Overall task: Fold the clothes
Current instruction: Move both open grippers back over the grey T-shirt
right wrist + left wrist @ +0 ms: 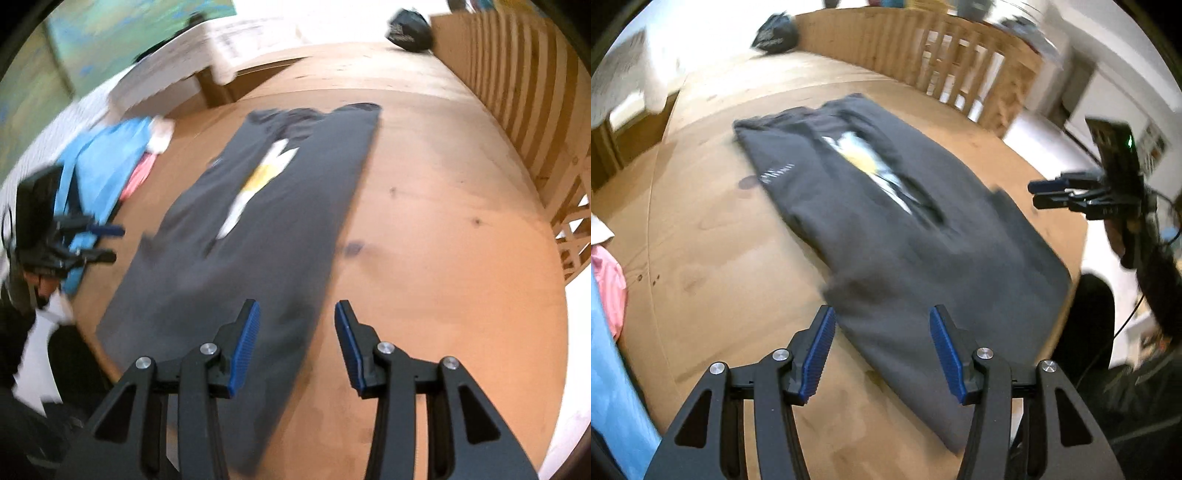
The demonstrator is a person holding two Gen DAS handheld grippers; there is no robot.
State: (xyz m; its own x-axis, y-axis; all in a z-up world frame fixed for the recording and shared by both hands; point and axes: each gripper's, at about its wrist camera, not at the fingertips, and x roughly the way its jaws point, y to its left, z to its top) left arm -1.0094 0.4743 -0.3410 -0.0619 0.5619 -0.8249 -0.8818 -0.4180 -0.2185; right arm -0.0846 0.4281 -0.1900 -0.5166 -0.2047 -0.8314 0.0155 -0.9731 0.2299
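Left wrist view shows a dark grey shirt (pixel 886 236) lying flat on the wooden surface (pixel 713 258), folded lengthwise into a long narrow strip with both side parts turned in over the middle. A white and yellow print (pixel 868 162) shows through the gap between the folded-in parts, and small white lettering (pixel 777 173) sits near the collar end, which points away from the camera. The shirt's near end reaches the surface's edge beside the person. In the right wrist view the same shirt (pixel 258 229) runs from the collar at the far end down toward the camera, its hem end below the fingers.

The left gripper (pixel 882 350) hovers above the hem end of the shirt, its blue-padded fingers (pixel 818 354) spread apart with nothing between them. The right gripper (pixel 295 347) likewise hangs over the shirt's right edge, fingers (pixel 243 350) apart and empty. Each gripper also shows in the other's view, off to the side of the shirt and clear of it.

A pile of other clothes, blue (pixel 107 166) and pink (pixel 138 177), lies at the left side of the surface, well apart from the shirt. A dark bundle (pixel 408 24) rests at the far end, near a slatted wooden railing (pixel 517 92). Both views are blurred by motion.
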